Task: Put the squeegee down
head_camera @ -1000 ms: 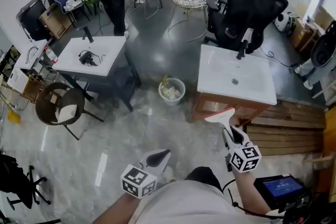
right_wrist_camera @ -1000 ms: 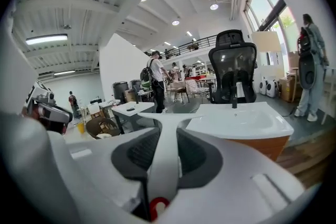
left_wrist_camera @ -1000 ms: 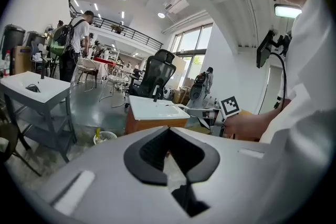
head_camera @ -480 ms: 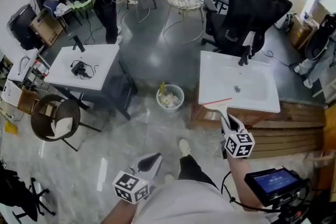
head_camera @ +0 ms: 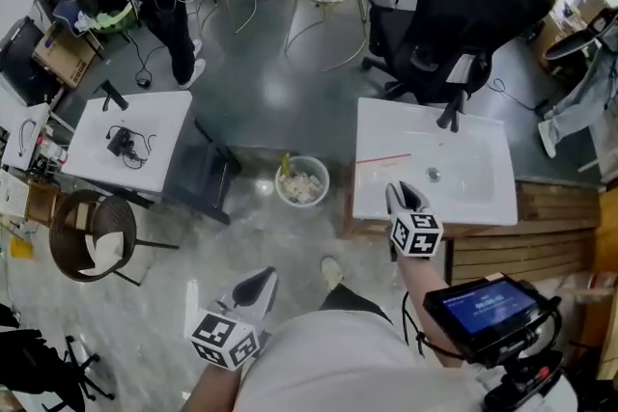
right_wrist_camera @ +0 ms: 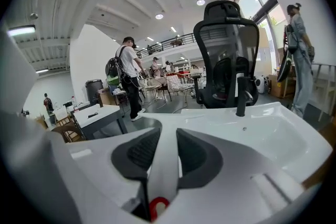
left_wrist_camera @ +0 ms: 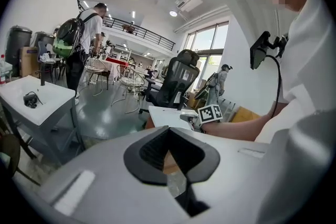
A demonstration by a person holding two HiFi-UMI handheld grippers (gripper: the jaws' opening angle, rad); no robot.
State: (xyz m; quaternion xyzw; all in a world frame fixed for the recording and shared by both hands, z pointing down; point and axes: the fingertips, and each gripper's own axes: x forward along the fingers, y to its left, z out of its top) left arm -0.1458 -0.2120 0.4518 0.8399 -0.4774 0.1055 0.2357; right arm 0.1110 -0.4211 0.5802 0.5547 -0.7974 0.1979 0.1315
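- Right gripper (head_camera: 402,195) is clamping the white squeegee (head_camera: 382,158) by its handle; its red-edged blade, short of the rim a second ago, is now hovering over the glossy white sink (head_camera: 483,198).
- Left gripper (head_camera: 261,281) is hanging low, tips together, empty.
- Round waste bin (head_camera: 301,181) is standing beside the sink; black mesh office chair (head_camera: 463,5) is sitting beyond.

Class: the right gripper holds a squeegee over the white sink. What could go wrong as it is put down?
1. The squeegee blade reaches the left rim of the sink; released there, it might tip off toward the waste bin on the floor.
2. The black faucet stands close beyond the right gripper; pushing further in could knock the blade against it.
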